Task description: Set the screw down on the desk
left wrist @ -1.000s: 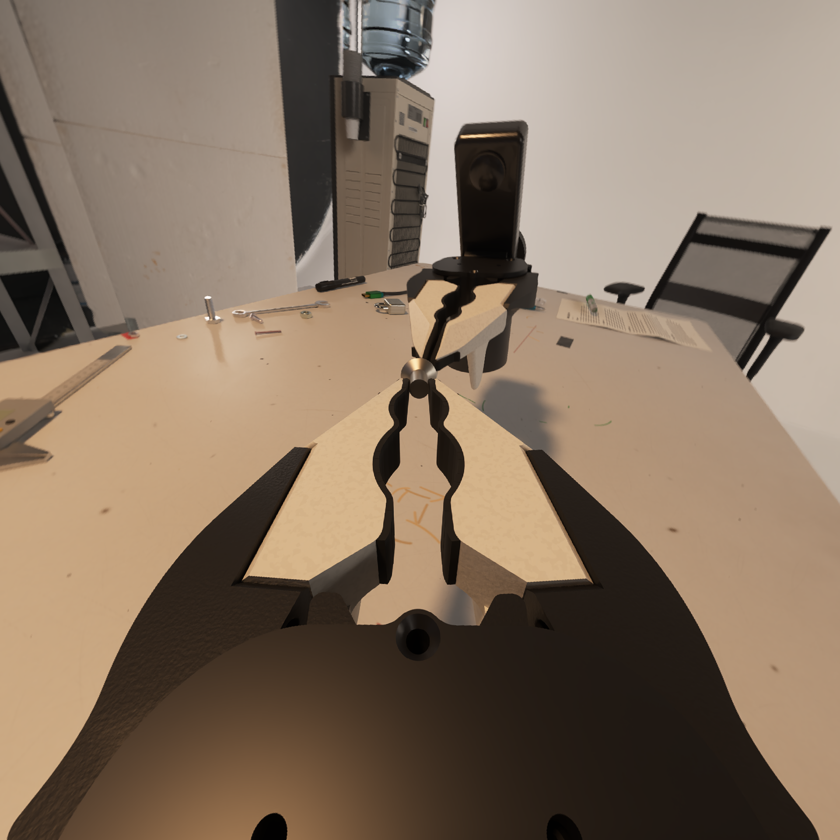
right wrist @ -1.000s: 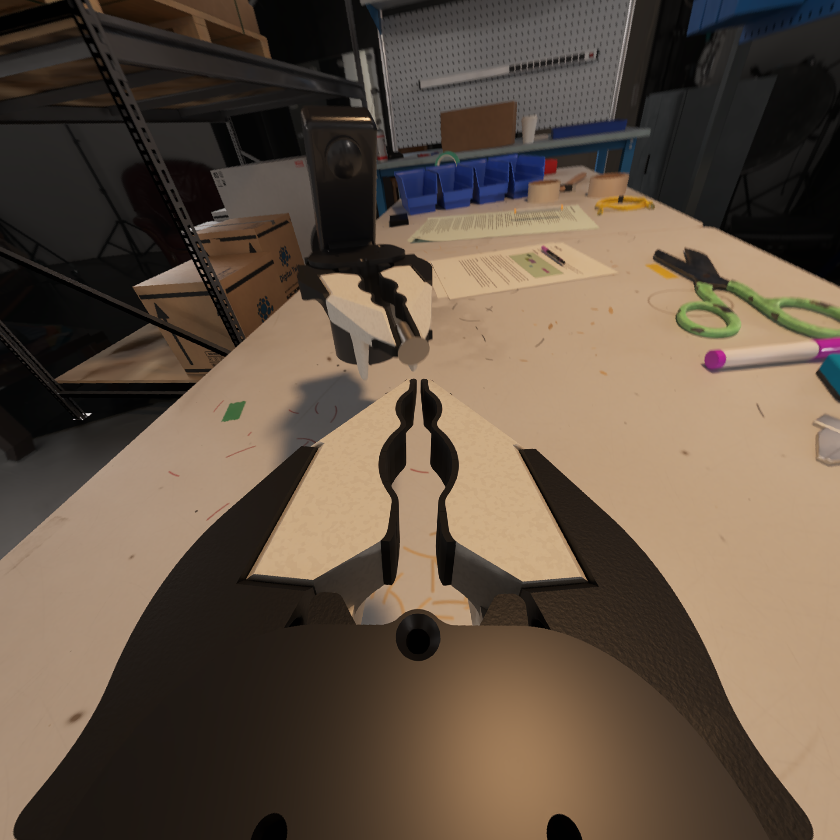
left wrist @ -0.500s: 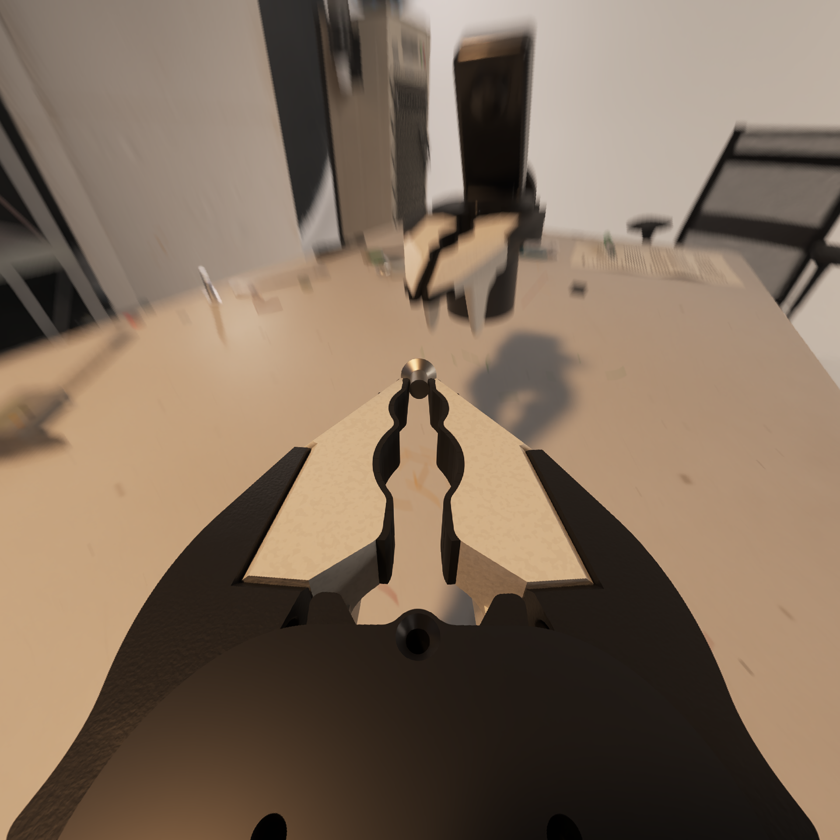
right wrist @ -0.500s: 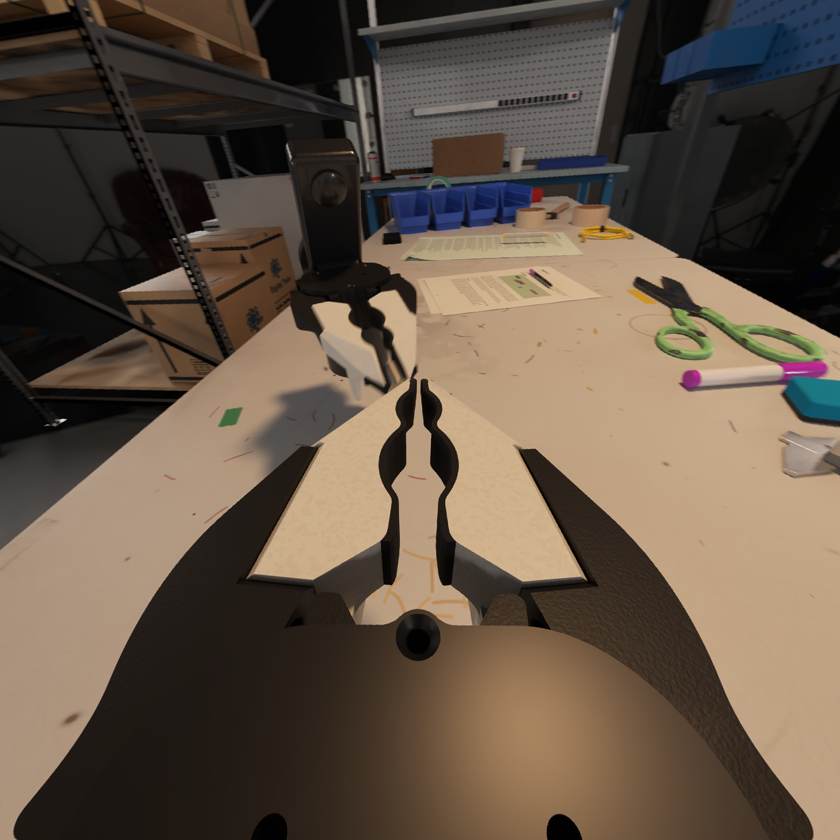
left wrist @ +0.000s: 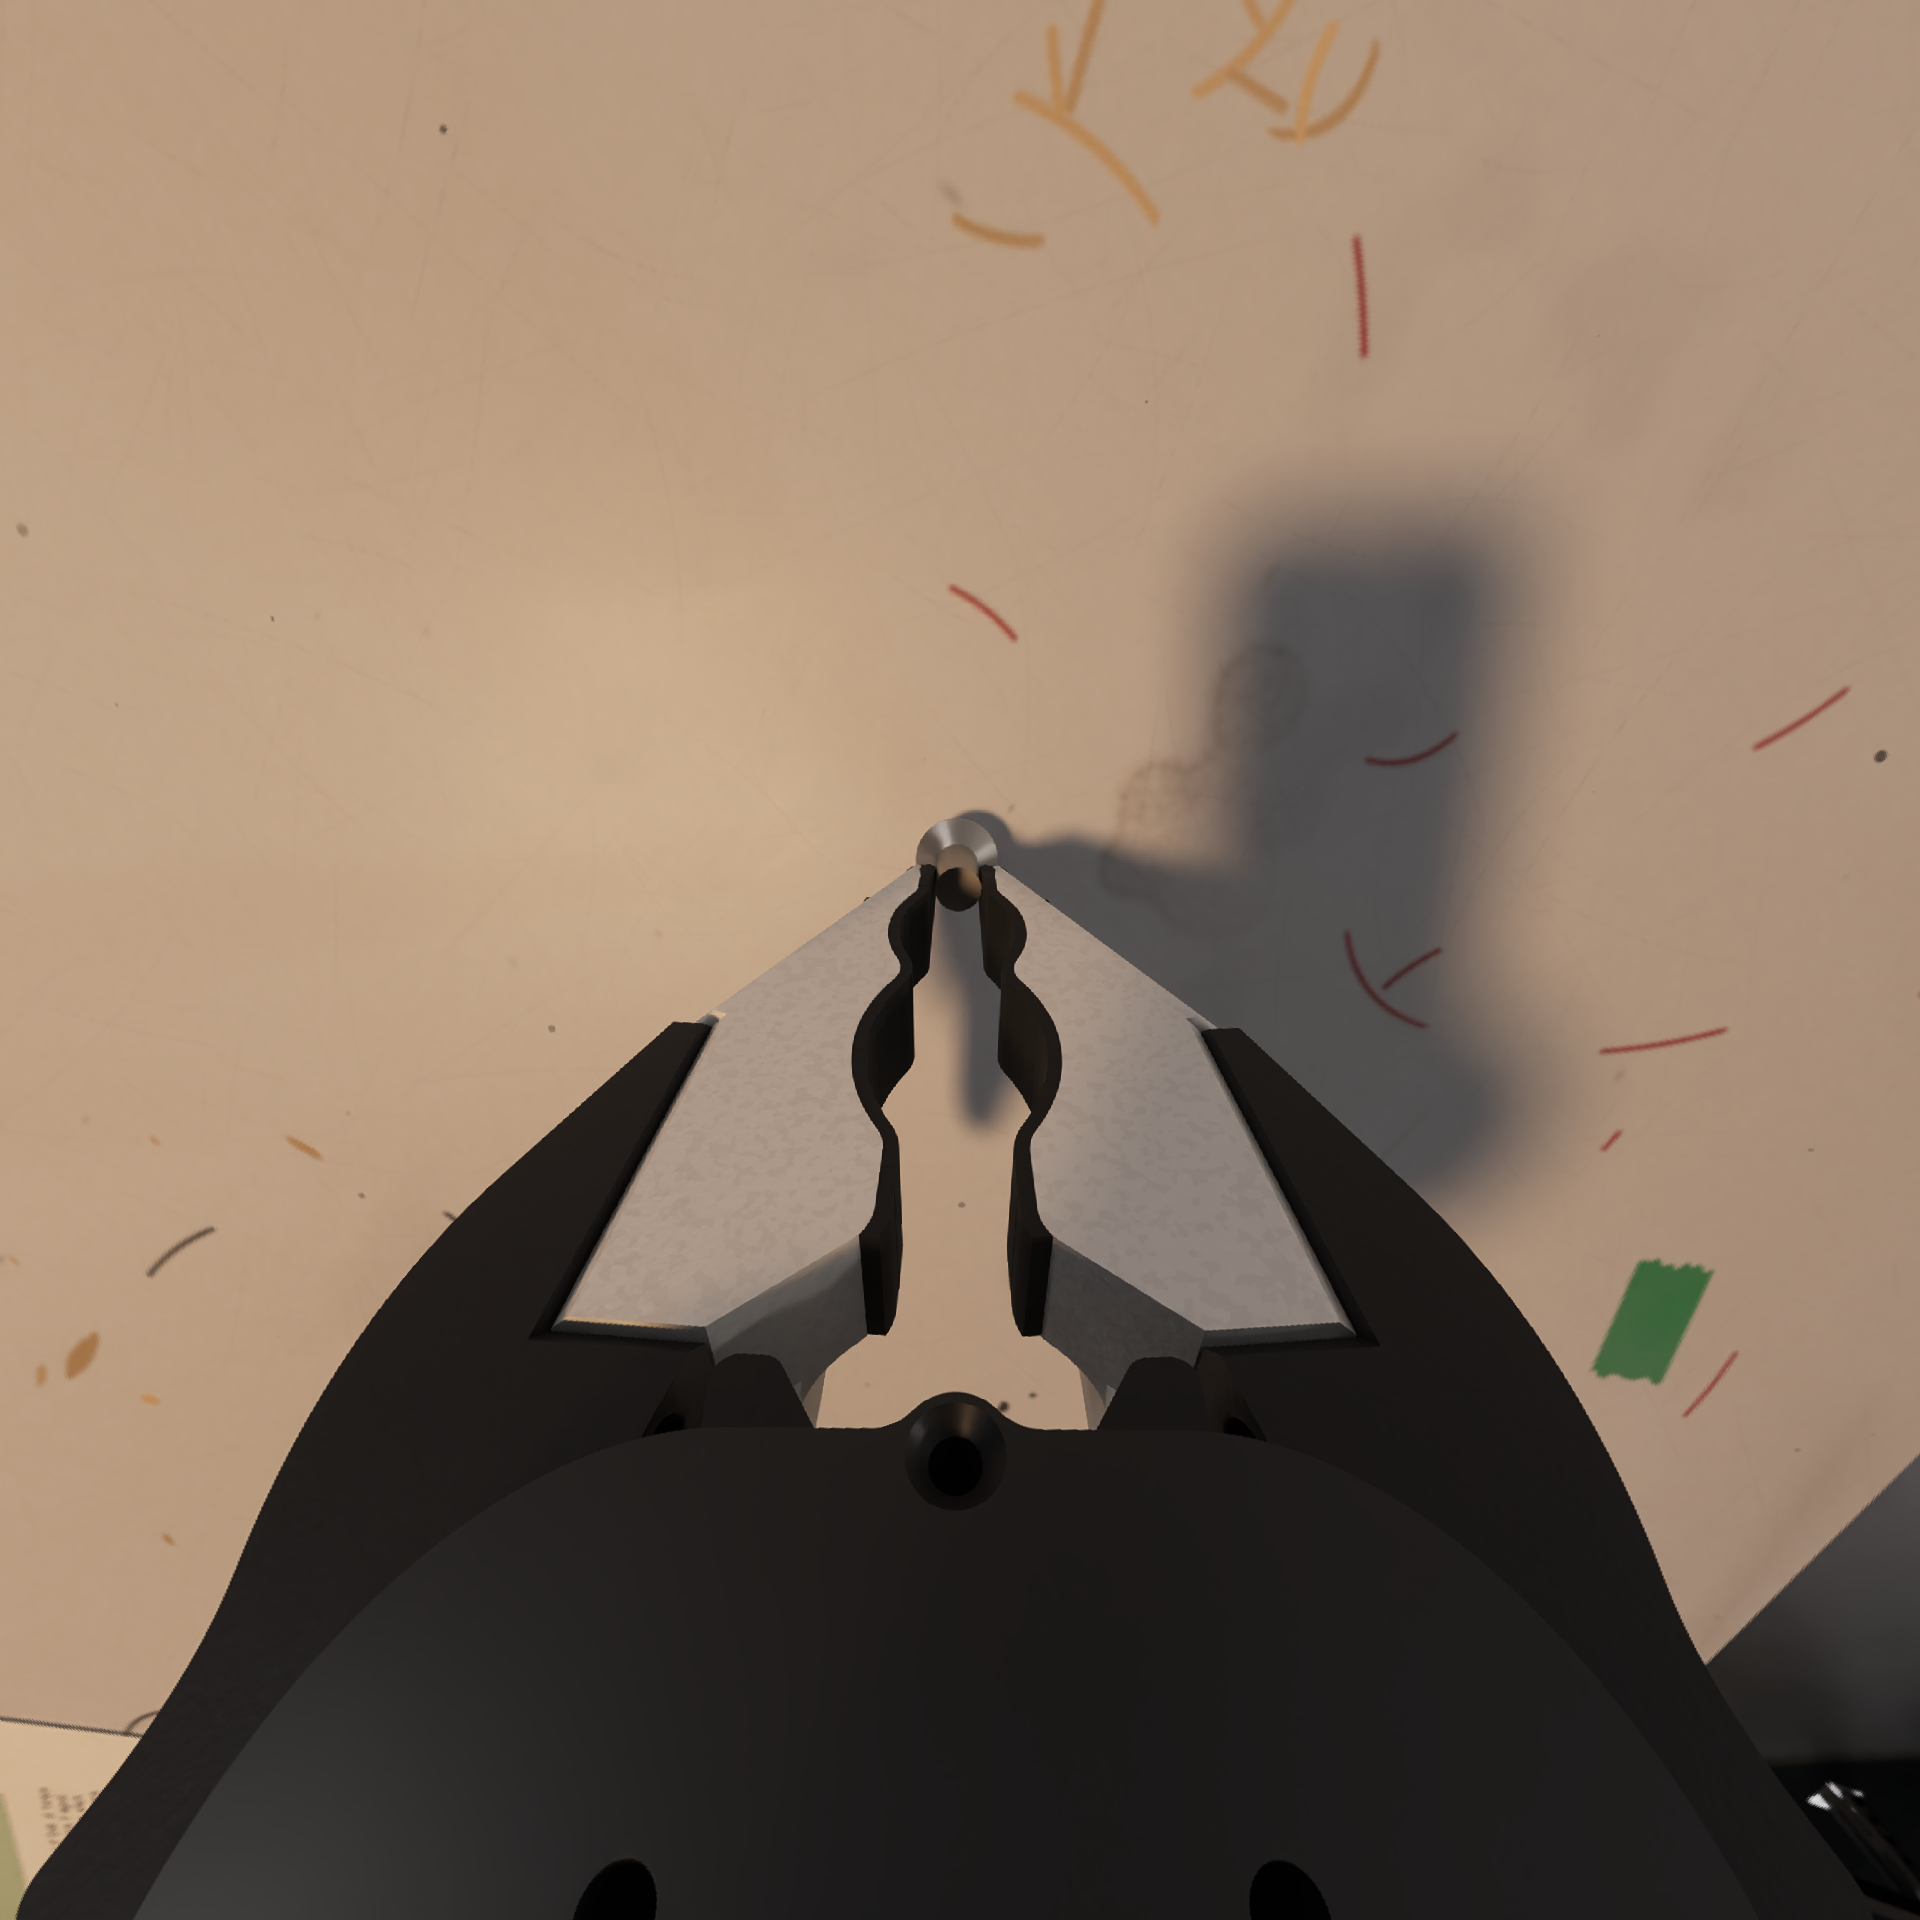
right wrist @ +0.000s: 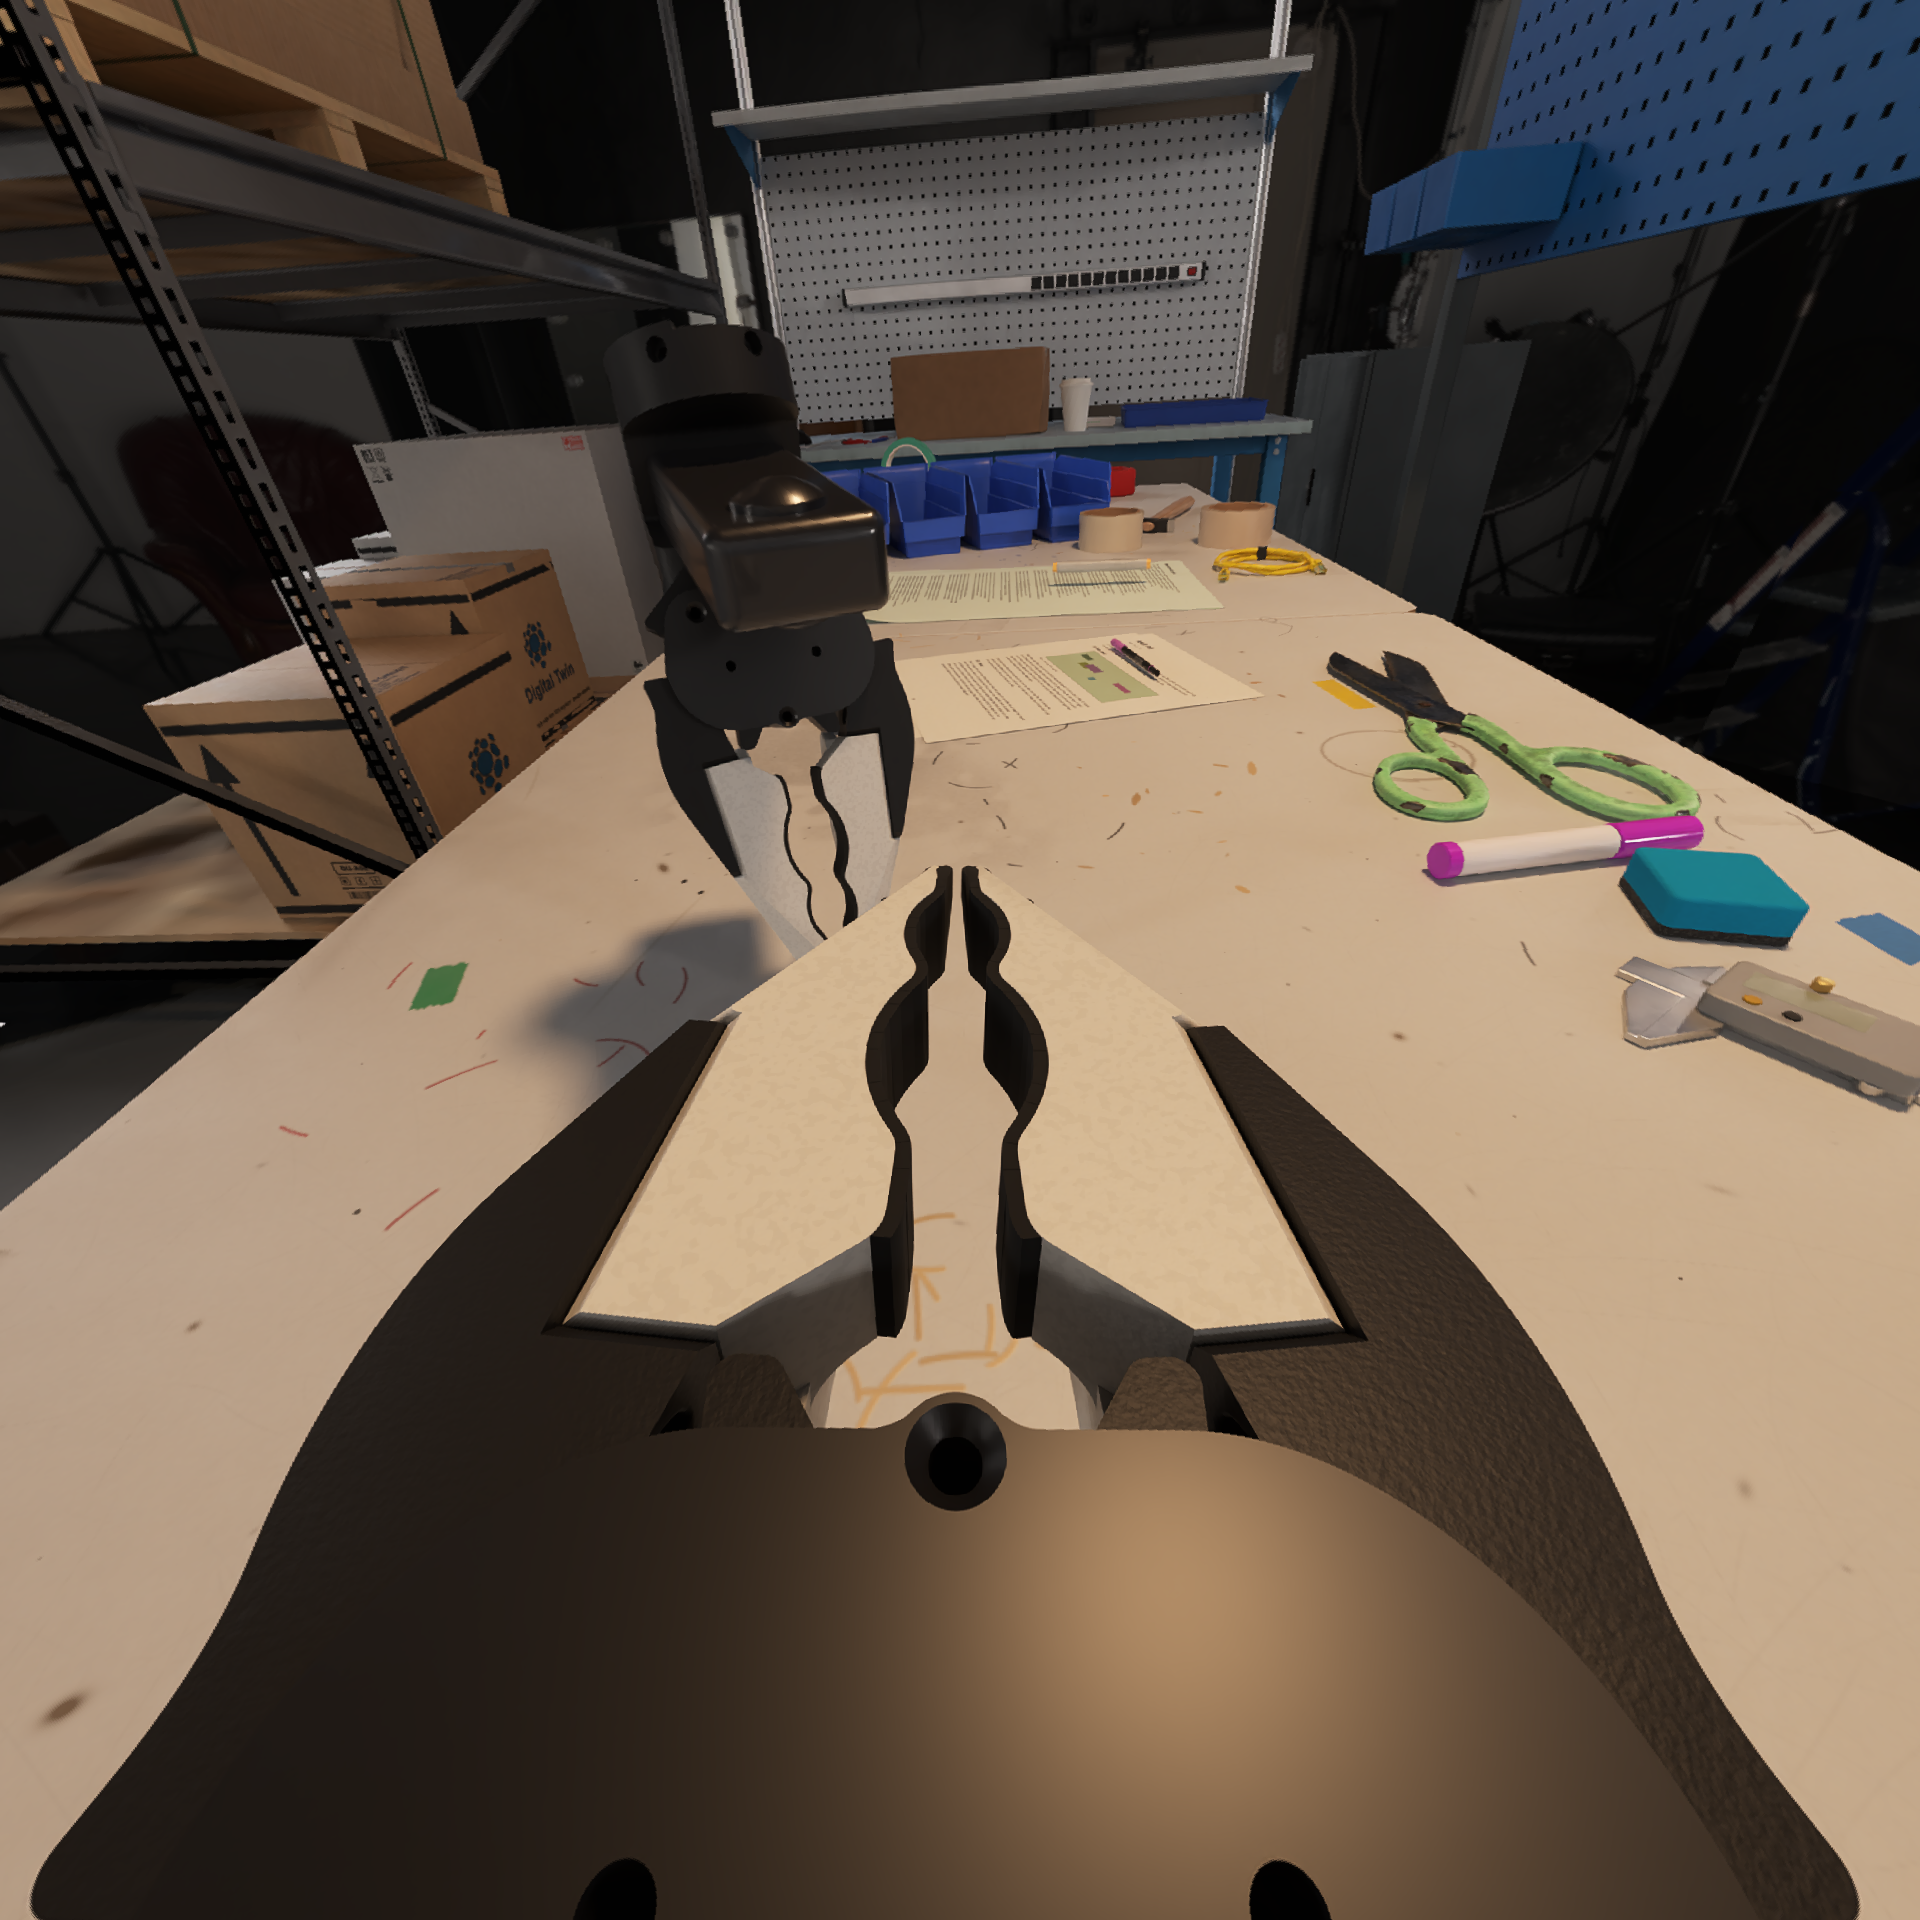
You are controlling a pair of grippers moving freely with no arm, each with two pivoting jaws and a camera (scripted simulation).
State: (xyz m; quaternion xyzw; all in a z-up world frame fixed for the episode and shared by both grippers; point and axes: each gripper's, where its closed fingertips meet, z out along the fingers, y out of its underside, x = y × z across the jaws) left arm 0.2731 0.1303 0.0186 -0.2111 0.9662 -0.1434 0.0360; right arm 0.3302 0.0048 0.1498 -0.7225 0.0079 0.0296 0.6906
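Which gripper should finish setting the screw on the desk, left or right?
Left. The left gripper already pinches the screw at its fingertips, pointing straight down at the desk. The right gripper is shut and empty, looking on from the side.

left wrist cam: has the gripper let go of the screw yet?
No. The left gripper is still shut on the screw, its shank pinched between the fingertips and its head pointing at the desk.
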